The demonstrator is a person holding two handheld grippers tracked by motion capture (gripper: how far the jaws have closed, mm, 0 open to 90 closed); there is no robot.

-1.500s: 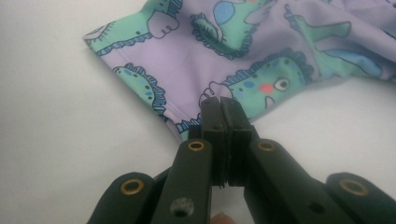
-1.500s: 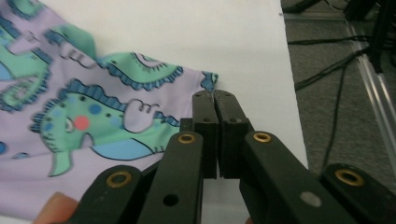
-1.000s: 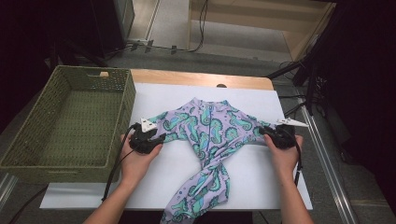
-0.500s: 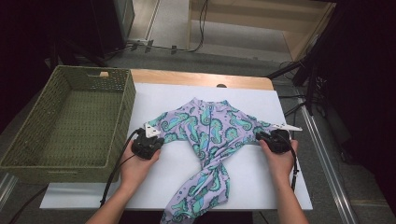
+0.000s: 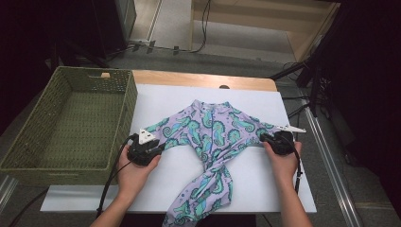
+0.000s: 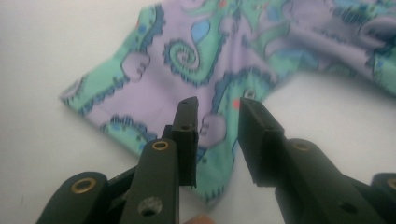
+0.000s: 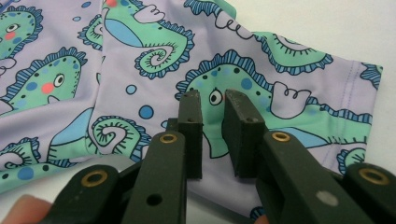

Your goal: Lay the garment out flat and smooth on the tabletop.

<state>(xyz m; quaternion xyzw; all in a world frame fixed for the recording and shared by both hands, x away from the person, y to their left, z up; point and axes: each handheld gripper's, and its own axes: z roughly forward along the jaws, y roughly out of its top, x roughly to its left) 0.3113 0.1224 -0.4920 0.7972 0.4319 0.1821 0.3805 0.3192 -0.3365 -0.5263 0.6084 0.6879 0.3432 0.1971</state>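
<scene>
Surface (image 5: 156, 97) white, wicker basket (image 5: 47, 142) just off its left edge. Seahorse-print garment (image 5: 213, 137) flat mid-surface, sleeves out to both sides, lower part twisted toward the near edge. Left gripper (image 5: 158, 147) over the left sleeve (image 6: 154, 88) near its cuff: fingers (image 6: 187, 135) have just been opening, now spread a little with sleeve fabric lying below the gap, not pinched. Right gripper (image 5: 265, 138) over the right sleeve (image 7: 289, 107): fingers (image 7: 240, 135) have just been closing, narrow gap left, fabric beneath and between them; can't tell if they actually press it.
</scene>
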